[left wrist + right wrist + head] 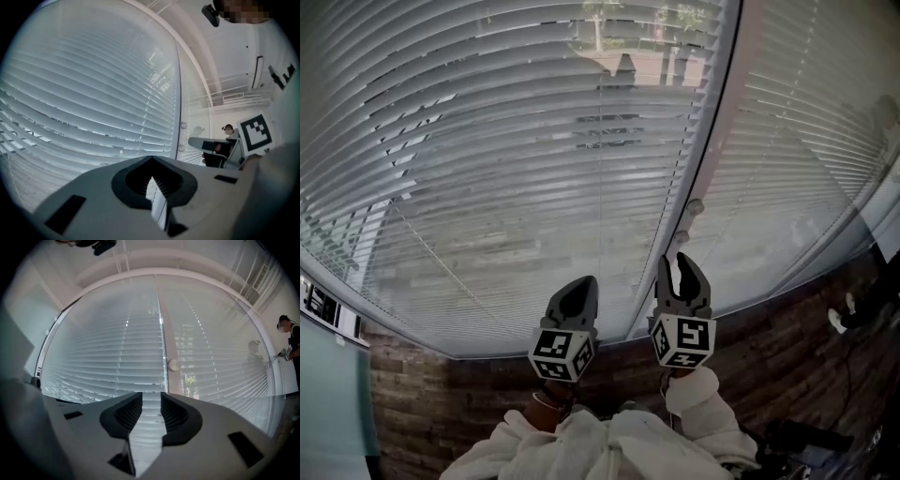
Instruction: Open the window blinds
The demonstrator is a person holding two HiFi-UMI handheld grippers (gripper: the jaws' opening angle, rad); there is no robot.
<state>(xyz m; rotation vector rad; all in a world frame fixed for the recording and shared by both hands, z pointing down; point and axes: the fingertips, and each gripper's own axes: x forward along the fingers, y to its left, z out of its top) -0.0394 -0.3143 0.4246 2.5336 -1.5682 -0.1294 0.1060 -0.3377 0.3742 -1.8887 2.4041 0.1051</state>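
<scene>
Window wall: lowered blinds (534, 141) flank the mullion (727, 122), slats likely thin, bendy, so grab the light pull knobs (695, 205) on it; right gripper (680, 267) spread, empty, facing it, left gripper (581, 286) pressed together left of it.

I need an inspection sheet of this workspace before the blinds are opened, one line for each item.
Surface: dark plank floor only.
Job's things: left blind and right blind both lowered; two round knobs at the post between them.
Clutter: dark objects on the floor, unclear.
Grippers: left tool shut, empty; right tool open, empty, below the knobs in head view.
Cables: nothing seen.
Surroundings: another person stands at the right.
</scene>
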